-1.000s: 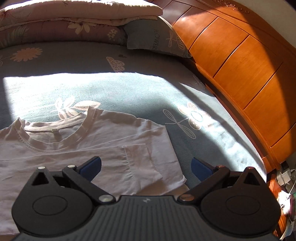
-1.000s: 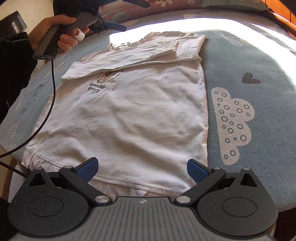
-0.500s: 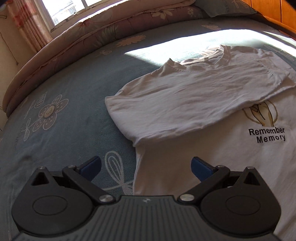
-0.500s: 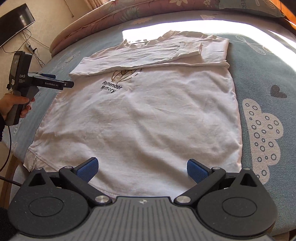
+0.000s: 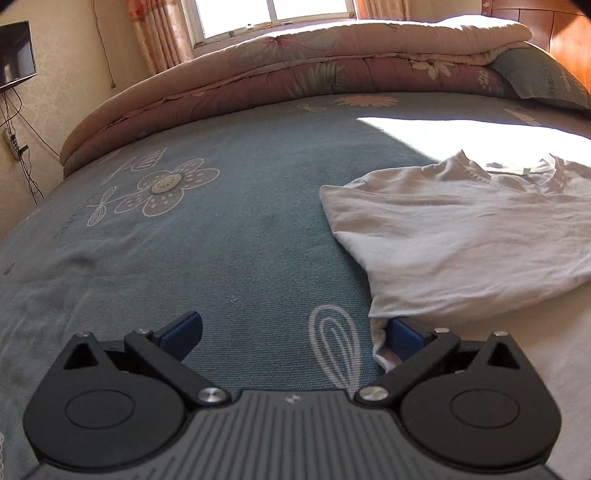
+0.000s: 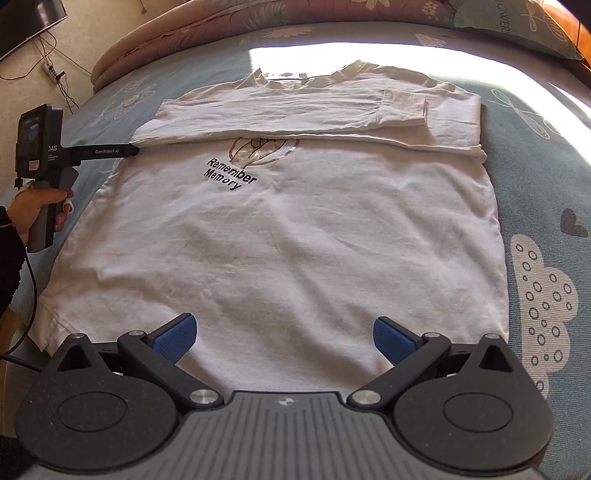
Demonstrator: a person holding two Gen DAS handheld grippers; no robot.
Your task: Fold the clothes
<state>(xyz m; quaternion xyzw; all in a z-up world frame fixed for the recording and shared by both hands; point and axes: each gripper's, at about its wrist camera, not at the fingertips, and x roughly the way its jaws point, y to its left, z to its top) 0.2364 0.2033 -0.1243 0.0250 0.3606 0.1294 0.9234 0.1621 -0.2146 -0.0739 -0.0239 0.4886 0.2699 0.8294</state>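
A white T-shirt (image 6: 295, 240) printed "Remember Memory" lies flat on the blue-grey bed sheet (image 6: 546, 192), with both sleeves folded across its chest. My right gripper (image 6: 284, 336) hovers open above the bottom hem, nothing between its fingers. A hand (image 6: 33, 210) holds my left gripper (image 6: 133, 150) at the shirt's left side, its tip just under the folded sleeve. In the left wrist view the left gripper (image 5: 293, 332) is open low over the sheet. Its right pad (image 5: 402, 338) touches the edge of the T-shirt (image 5: 461, 251).
A folded floral quilt (image 5: 295, 70) lies along the far side of the bed under a window (image 5: 273, 14). A pillow (image 5: 546, 81) rests by the wooden headboard (image 5: 569, 33). A cable (image 6: 26, 295) hangs from the left gripper past the bed's left edge.
The left gripper has swung away from the collar and dropped to the shirt's left side edge, still open. The right gripper stays open over the hem.
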